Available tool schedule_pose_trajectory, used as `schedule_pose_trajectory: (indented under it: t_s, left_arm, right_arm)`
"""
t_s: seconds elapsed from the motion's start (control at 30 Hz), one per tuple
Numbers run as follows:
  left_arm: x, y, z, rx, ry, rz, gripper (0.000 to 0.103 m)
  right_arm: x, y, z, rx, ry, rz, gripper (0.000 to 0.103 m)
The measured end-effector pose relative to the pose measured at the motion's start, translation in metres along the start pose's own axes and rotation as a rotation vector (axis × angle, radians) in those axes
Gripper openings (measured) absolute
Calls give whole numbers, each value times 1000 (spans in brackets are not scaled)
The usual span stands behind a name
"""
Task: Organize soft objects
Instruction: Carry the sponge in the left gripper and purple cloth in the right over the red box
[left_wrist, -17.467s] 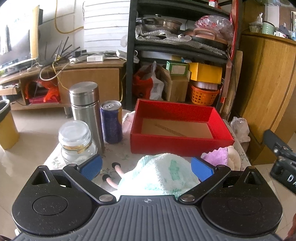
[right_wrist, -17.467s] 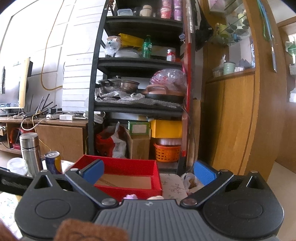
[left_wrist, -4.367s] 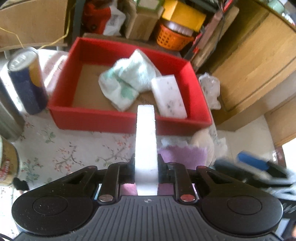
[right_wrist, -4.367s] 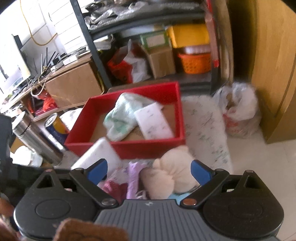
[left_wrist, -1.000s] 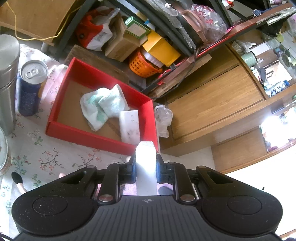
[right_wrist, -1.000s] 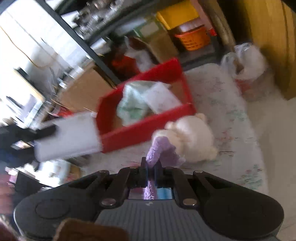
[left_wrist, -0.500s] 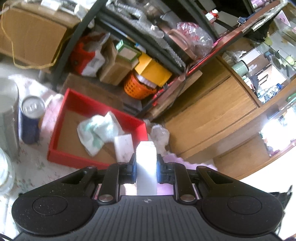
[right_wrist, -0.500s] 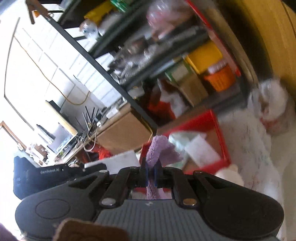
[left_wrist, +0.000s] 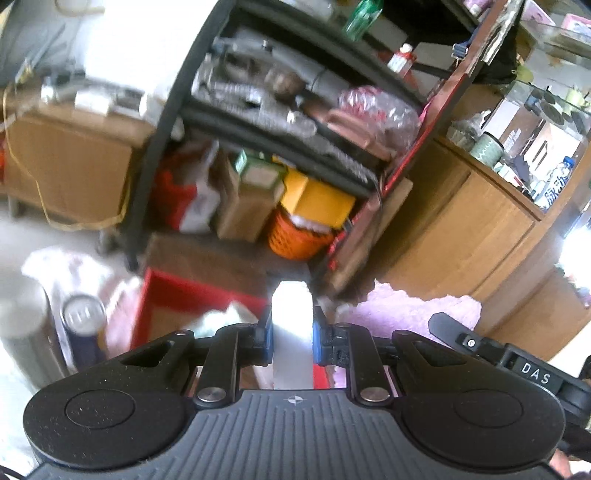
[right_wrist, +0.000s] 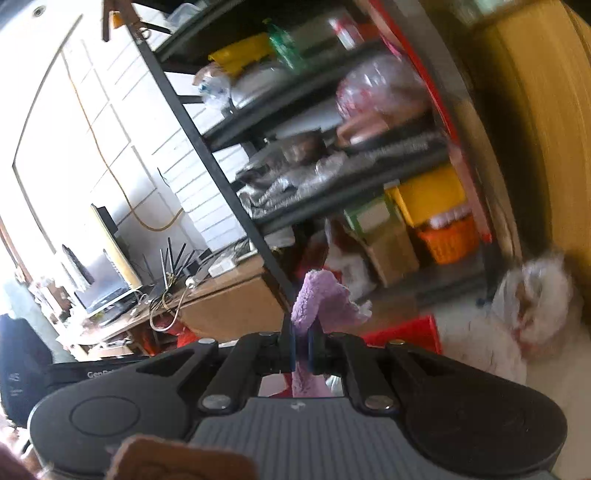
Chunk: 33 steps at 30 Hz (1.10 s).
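Left gripper (left_wrist: 291, 338) is clamping the sponge (left_wrist: 292, 332); right gripper (right_wrist: 302, 345) is pinching the purple cloth (right_wrist: 319, 299). Box (left_wrist: 166, 295) is sitting at 10 o'clock of the sponge: keep both grips firm, lower over it, then release.

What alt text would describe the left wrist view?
The left gripper clamps a white sponge block above a red box on a table. A purple cloth hangs to its right, with cluttered black shelves and a wooden cabinet behind.
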<state>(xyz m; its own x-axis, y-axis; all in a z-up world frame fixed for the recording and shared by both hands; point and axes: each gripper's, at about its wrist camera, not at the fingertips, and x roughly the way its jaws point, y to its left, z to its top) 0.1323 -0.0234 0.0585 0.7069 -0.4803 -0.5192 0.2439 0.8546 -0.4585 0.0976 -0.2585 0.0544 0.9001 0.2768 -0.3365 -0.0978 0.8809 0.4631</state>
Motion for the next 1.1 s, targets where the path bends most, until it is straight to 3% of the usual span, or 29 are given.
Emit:
schedule_pose_trajectory:
  t_s: [0.47, 0.63, 0.9, 1.1]
  left_arm:
    - [13, -8, 10, 21, -68, 55, 18]
    - [24, -10, 12, 54, -90, 118, 18]
    - [50, -5, 11, 97, -73, 203, 18]
    - [69, 13, 10, 66, -33, 237, 18]
  right_arm:
    - [16, 12, 17, -57, -65, -11, 0]
    - [26, 16, 17, -111, -82, -52, 0]
    - [52, 9, 13, -136, -45, -102, 0]
    - [74, -2, 7, -139, 3, -135, 0]
